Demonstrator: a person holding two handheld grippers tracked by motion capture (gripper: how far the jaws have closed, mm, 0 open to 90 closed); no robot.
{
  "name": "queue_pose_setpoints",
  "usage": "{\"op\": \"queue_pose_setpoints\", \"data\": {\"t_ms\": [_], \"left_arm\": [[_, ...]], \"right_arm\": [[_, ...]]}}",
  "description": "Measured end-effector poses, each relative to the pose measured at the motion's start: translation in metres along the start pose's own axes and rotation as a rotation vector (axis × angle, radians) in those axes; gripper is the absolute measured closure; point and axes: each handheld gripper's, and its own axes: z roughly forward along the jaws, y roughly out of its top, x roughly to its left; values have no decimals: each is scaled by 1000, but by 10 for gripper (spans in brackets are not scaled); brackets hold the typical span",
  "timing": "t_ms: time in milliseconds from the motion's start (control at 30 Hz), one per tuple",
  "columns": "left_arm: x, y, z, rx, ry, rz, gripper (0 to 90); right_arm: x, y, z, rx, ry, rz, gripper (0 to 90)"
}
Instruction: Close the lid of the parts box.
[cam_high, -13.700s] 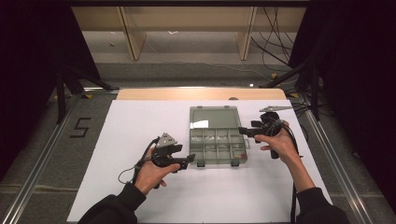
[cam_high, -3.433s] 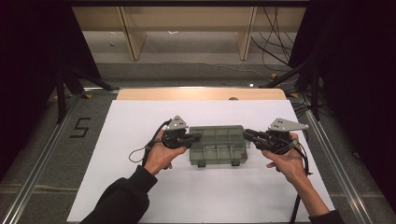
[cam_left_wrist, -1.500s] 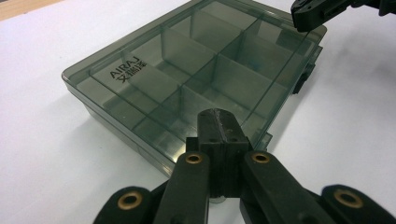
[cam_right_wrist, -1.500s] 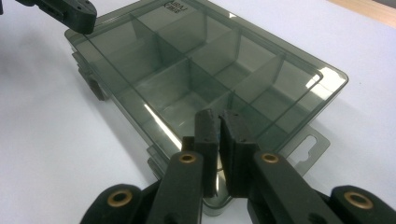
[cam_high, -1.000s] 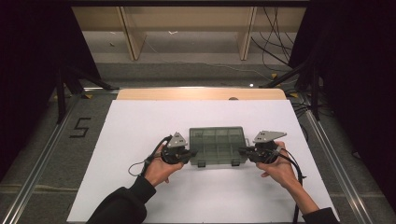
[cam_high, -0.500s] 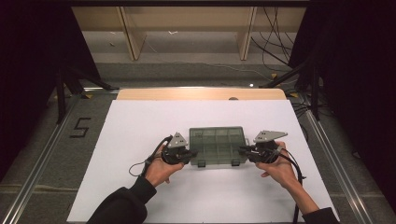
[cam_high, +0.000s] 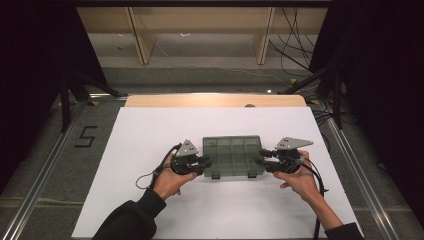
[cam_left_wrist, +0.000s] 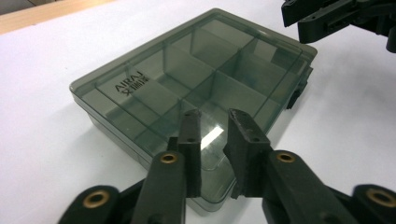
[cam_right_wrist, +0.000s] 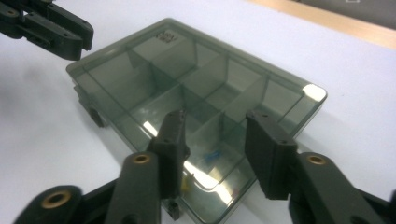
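Note:
A smoky translucent compartment box (cam_high: 232, 156) lies flat on the white table top (cam_high: 150, 135) with its lid down. My left gripper (cam_high: 206, 161) is at the box's left end and my right gripper (cam_high: 261, 159) at its right end. In the left gripper view the jaws (cam_left_wrist: 212, 114) stand apart over a near corner of the box (cam_left_wrist: 187, 79), pressing on nothing. The right gripper view shows wider jaws (cam_right_wrist: 217, 116) over the box (cam_right_wrist: 187, 84), also free of it. Both pairs of jaws have just been opening.
Two dark latches (cam_high: 216, 175) stick out of the box's near side. A wooden strip (cam_high: 215, 100) runs along the table's far edge. Metal rails (cam_high: 50, 160) flank the table, with a "5" (cam_high: 86, 136) marked at the left. Cables (cam_high: 150, 175) trail from the grippers.
The box's lid, open in the oldest frame, is down, and box and grippers sit nearer the person than 3.4 s ago. Over the last second both hands stayed put.

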Motion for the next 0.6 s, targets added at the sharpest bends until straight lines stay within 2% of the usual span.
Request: {"op": "queue_pose_setpoints", "data": {"t_ms": [133,167,200,267,333,433,600], "left_arm": [[-1,3,-5,-28,3,-12,669],[1,4,-6,-35,-2,-4,654],[1,5,-8,-37,-1,-21,646],[2,6,-11,-51,-6,-25,628],[3,7,-16,-51,2,-31,611],[4,8,-21,-76,-1,-39,579],[6,9,-30,-94,1,-33,533]], "right_arm": [[1,3,-2,-33,-15,12,513],[1,3,-3,-42,-22,18,501],[2,4,-2,-59,-16,28,494],[3,5,-5,-59,-33,29,474],[5,7,-6,-65,-22,44,450],[8,9,-7,-86,-25,56,418],[14,13,-9,-120,-18,85,359]]}}
